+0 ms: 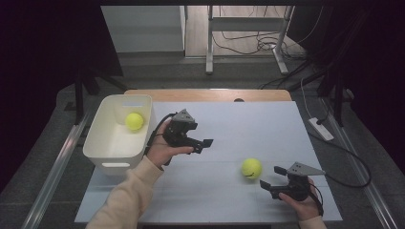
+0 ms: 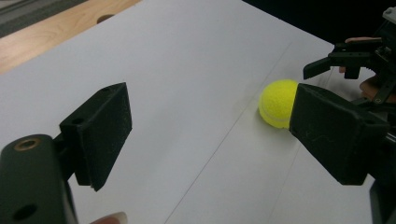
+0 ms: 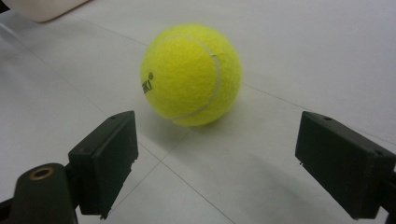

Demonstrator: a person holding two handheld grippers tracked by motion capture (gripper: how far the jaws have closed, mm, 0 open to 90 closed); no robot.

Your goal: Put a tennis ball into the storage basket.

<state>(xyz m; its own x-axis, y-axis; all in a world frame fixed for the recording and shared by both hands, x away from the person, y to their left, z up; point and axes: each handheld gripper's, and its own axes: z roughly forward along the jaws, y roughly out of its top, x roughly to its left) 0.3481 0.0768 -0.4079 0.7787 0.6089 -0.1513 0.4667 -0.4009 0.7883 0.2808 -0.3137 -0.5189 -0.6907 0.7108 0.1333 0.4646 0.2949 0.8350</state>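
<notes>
White table sheet (image 1: 229, 124), yellow fuzzy tennis ball (image 1: 251, 168), white seam

yellow tennis ball (image 3: 191, 74), white bin (image 1: 111, 143), black jaws

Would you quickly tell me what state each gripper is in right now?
Left gripper: open, holding nothing, beside the white bin.
Right gripper: open, holding nothing, jaws pointed at the tennis ball on the table, not touching it.
</notes>
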